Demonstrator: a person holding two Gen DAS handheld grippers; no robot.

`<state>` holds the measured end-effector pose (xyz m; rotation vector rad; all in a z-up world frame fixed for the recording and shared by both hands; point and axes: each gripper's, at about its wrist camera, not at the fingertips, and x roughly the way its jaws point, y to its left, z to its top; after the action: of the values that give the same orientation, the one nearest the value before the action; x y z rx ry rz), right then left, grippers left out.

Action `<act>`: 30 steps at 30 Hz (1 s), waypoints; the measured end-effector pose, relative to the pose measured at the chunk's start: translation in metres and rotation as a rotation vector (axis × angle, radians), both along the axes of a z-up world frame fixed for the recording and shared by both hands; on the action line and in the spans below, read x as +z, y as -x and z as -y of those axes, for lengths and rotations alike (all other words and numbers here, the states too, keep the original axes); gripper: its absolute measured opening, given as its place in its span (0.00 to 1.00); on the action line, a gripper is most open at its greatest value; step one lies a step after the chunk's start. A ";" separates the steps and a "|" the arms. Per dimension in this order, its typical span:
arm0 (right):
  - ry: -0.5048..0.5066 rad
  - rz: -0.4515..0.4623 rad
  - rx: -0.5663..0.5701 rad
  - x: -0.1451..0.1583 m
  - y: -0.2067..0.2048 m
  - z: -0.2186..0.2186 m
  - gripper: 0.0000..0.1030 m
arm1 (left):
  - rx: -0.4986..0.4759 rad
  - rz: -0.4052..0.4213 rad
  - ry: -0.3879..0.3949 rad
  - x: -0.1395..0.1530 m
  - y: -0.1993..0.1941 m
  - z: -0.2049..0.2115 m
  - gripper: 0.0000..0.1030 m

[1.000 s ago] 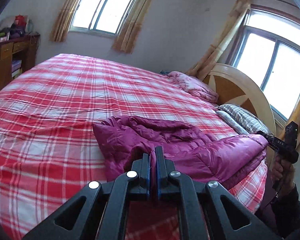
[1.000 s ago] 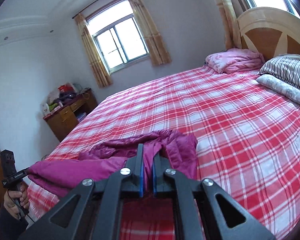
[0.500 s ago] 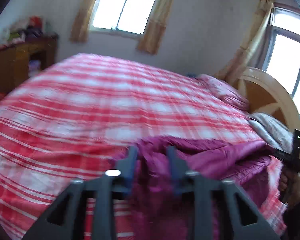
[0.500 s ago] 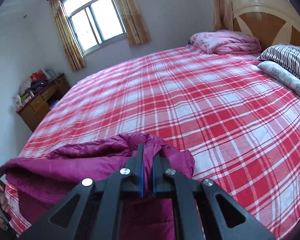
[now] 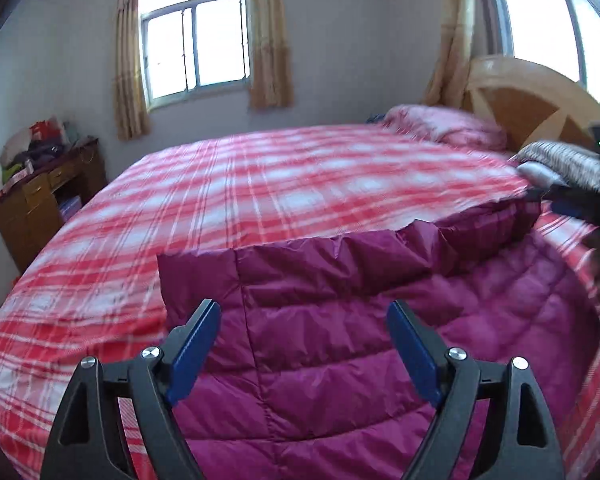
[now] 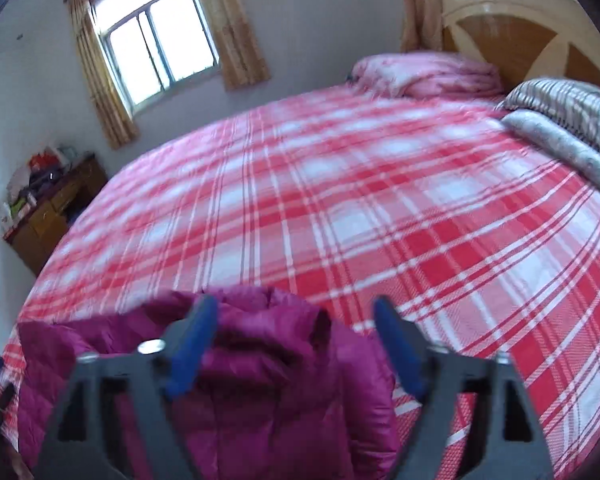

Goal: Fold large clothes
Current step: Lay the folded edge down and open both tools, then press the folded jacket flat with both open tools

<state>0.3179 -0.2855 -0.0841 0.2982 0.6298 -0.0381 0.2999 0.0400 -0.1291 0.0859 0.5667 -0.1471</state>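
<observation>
A magenta quilted jacket [image 5: 340, 344] lies spread on the near edge of the bed [image 5: 284, 192], which is covered in a red and white plaid sheet. In the left wrist view the left hand-held gripper [image 5: 304, 344] hangs just above the jacket with its blue-padded fingers [image 5: 192, 348] spread wide and nothing between them; a folded band of the jacket runs across the fabric ahead of it. The right hand-held gripper [image 6: 296, 340] is likewise spread wide and grips nothing, poised over a bunched, puffy end of the jacket [image 6: 268, 380] near the sheet's edge. That view is blurred, so whether its left finger [image 6: 192, 344] touches the fabric cannot be told. From the left wrist view, the other gripper shows as a dark blurred shape at the jacket's far right end. At the head of the bed stand a wooden headboard [image 5: 528, 100], a pink folded quilt [image 5: 444, 128] and a striped pillow [image 5: 564, 164]. A wooden desk [image 5: 44, 200] piled with clutter sits against the left wall, and a curtained window [image 5: 196, 48] lies beyond the bed.
</observation>
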 end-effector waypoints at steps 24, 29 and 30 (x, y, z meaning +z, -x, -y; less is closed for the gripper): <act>0.179 -0.135 0.224 -0.069 -0.039 -0.109 0.73 | 0.176 -0.115 0.020 -0.037 -0.082 0.014 0.83; 0.182 -0.146 0.214 -0.075 -0.045 -0.111 0.73 | 0.177 -0.153 0.026 -0.044 -0.091 0.018 0.86; 0.177 -0.151 0.214 -0.076 -0.045 -0.111 0.74 | 0.176 -0.158 0.031 -0.045 -0.092 0.018 0.86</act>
<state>0.3628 -0.1749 -0.1596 0.0562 0.8003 0.0897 0.3922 0.0217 -0.1740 -0.0062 0.7266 0.0085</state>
